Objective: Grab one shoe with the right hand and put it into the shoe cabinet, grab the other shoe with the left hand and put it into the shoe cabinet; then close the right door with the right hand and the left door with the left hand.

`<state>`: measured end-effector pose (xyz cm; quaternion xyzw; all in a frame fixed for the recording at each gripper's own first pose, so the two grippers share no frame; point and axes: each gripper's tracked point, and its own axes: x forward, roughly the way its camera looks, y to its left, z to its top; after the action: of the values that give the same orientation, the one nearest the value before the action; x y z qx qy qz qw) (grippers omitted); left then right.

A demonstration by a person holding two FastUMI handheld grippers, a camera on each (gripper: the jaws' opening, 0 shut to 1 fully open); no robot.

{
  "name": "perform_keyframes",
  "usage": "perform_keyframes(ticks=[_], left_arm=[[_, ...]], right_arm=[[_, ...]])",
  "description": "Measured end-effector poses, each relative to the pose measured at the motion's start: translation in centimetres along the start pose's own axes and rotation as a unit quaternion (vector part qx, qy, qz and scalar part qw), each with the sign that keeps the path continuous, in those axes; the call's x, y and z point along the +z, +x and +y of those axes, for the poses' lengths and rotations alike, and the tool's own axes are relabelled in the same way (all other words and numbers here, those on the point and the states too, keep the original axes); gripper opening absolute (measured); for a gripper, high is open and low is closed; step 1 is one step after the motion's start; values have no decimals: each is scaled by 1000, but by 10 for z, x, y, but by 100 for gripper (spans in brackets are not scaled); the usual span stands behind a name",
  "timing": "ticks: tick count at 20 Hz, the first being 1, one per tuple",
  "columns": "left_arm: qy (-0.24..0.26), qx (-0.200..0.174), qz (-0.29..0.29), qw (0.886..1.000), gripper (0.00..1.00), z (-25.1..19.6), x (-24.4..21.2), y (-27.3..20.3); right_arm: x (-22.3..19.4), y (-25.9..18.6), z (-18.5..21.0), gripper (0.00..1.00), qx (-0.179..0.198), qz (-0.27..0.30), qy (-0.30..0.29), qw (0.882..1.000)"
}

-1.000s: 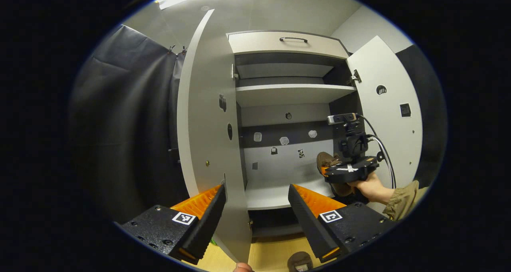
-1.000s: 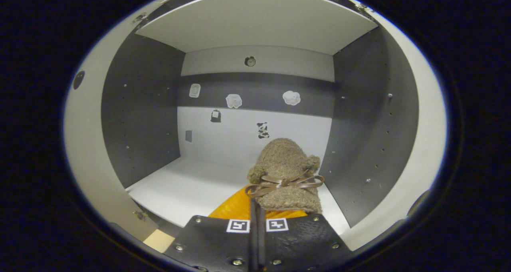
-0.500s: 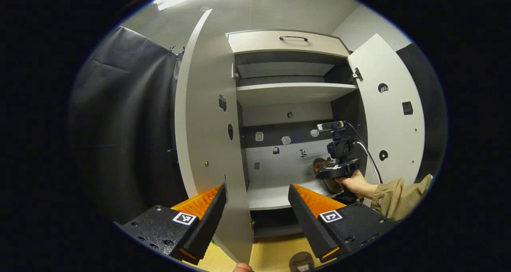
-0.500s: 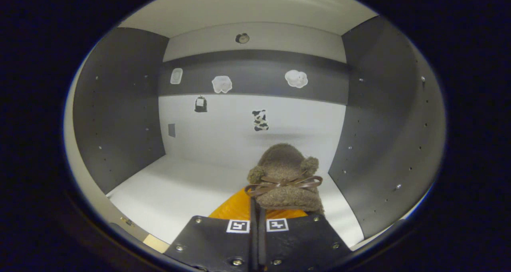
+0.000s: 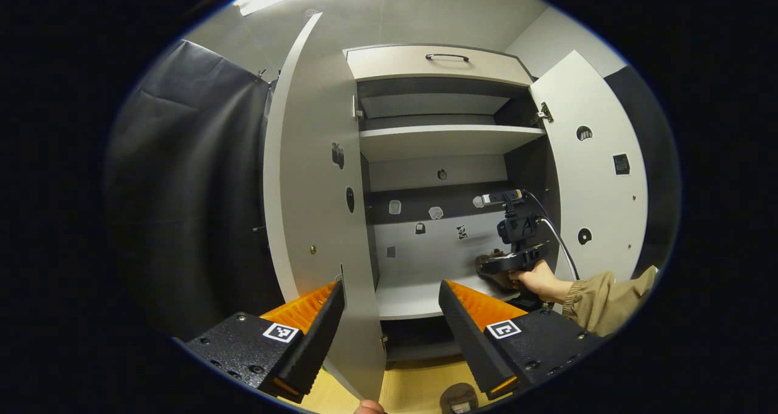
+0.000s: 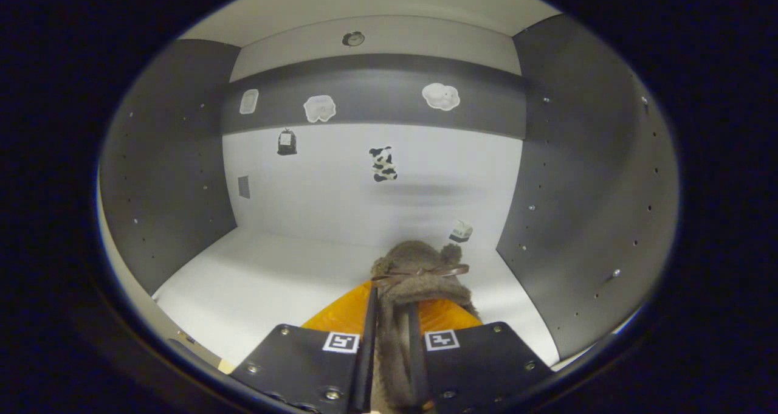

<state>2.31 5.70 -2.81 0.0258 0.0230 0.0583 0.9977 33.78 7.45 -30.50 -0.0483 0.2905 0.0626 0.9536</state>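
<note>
A brown fuzzy shoe with a ribbon bow lies toe-first at the right back of the cabinet's lower shelf. My right gripper holds it by the heel, and the fuzzy collar fills a narrow gap between the jaws. In the left gripper view that right gripper and the hand holding it reach deep into the cabinet. My left gripper hangs open in front of the cabinet with nothing between its fingers. The other shoe lies on the wooden floor below it.
The left door stands wide open, its edge just ahead of my left gripper. The right door is open too, beside the reaching sleeve. An upper shelf and a drawer sit above. Small stickers dot the back wall.
My right gripper went deeper into the cabinet and lower, setting the shoe's toe down. Its jaws parted a little around the heel. The left gripper stayed put.
</note>
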Motion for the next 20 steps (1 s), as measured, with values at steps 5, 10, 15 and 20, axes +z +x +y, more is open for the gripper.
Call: perform_keyframes(ticks=[5,10,15,20], left_arm=[[7,1,3,1000,96,-2,-1,1],[2,-9,25,1000,98,-12,-16,9],[-9,-35,76,996,100,-36,-66,18],[14,-70,151,986,98,-68,-155,10]], right_arm=[[3,-34,5,25,10,-6,-13,1000],[39,-107,10,25,31,-61,-4,998],[76,-196,9,25,44,-121,8,992],[103,-279,-10,25,29,-178,11,984]])
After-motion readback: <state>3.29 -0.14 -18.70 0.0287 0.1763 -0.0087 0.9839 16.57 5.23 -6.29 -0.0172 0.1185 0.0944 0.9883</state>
